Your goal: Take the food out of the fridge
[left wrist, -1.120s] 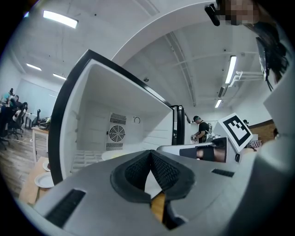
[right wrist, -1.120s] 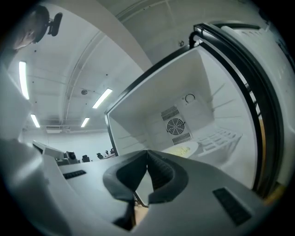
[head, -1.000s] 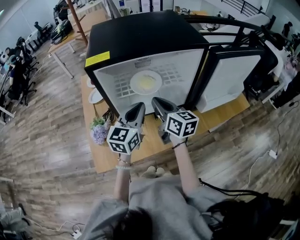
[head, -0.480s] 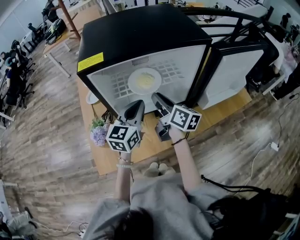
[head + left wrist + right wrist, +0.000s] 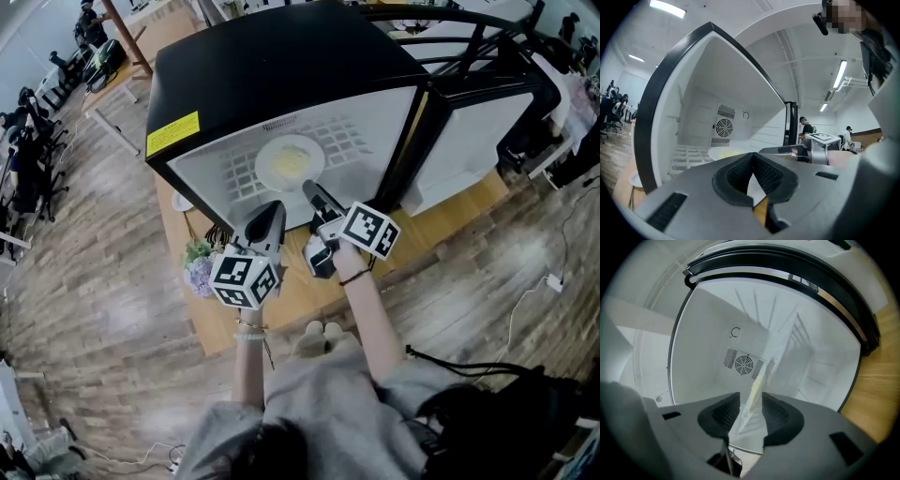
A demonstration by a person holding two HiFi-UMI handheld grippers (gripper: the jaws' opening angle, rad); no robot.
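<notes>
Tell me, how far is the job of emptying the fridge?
Done: the fridge door stands open. In hand: the right gripper, whose empty jaws have just been opening, lines up with the plate of food. Left: the plate sits on the shelf inside; gripping it and bringing it out.

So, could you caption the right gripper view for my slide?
Right gripper, jaws just opened and empty, faces the plate inside the fridge.
</notes>
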